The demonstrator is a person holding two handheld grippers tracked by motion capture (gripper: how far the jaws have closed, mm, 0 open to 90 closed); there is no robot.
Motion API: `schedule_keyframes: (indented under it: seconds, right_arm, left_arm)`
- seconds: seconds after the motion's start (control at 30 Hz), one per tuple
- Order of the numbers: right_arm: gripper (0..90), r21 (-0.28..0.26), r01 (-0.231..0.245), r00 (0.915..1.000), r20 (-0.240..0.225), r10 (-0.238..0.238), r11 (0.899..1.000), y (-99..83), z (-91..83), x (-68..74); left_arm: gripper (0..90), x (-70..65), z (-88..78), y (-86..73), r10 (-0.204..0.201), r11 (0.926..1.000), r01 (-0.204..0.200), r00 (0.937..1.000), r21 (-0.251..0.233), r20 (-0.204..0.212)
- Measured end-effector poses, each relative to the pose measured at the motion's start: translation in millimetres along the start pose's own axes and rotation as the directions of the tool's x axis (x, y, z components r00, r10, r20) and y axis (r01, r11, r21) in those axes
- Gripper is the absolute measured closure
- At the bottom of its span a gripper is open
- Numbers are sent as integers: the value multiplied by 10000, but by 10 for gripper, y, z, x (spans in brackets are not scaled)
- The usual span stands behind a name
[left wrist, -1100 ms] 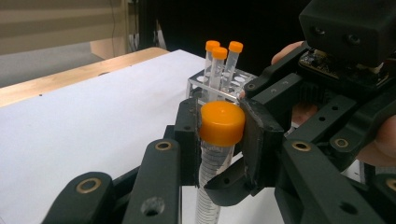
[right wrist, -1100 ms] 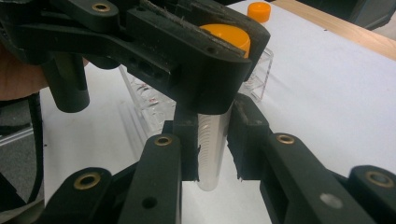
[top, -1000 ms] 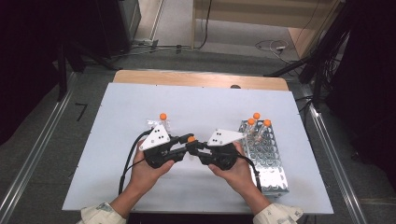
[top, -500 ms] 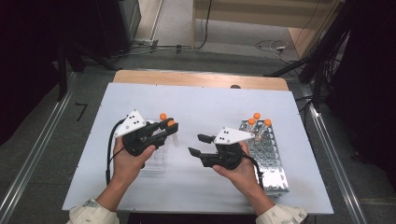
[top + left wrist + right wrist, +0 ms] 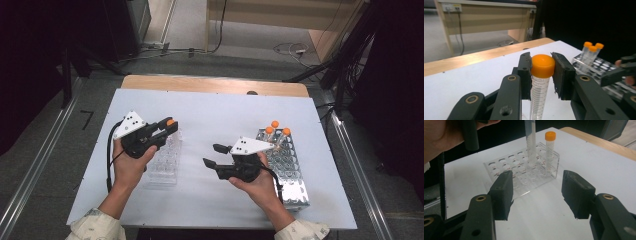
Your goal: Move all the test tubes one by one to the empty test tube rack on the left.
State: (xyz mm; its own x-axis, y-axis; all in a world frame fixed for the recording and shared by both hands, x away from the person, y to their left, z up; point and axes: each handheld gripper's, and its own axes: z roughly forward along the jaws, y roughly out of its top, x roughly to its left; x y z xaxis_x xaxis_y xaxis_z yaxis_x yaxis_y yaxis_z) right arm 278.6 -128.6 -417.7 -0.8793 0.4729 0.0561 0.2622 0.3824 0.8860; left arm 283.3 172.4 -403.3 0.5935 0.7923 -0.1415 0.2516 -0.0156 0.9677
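My left hand-held gripper [image 5: 541,72] is clamped on the orange-capped tube [image 5: 541,75], upright over the clear rack [image 5: 165,162] at nine o'clock for slotting in, while my right hand-held gripper [image 5: 537,195], jaws just opened, stands empty.

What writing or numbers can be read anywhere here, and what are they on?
None can be read.
Held tube in the left tool: printed scale marks and digits, too small to read.
Tube in the clear rack: reddish scale marks, blurred.
Clear rack: small red marks by the holes, unreadable.
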Motion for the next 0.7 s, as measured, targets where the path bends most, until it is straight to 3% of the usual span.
schedule_keyframes:
  seconds: [0.23,0.43,0.7]
  right_arm:
    - [415,3,-11,10000,3,11,10000,-2,-2,6]
    - [416,-26,10,10000,2,-10,10000,-1,-9,9]
    - [418,-45,-11,10000,-23,11,10000,2,-15,16]
  left_arm:
    - [703,85,48,-5,62,10000,-65,9988,-59,-487]
    - [703,116,110,0,73,9999,-79,9979,-87,-649]
    - [702,116,198,-48,377,9989,-352,9957,310,-844]
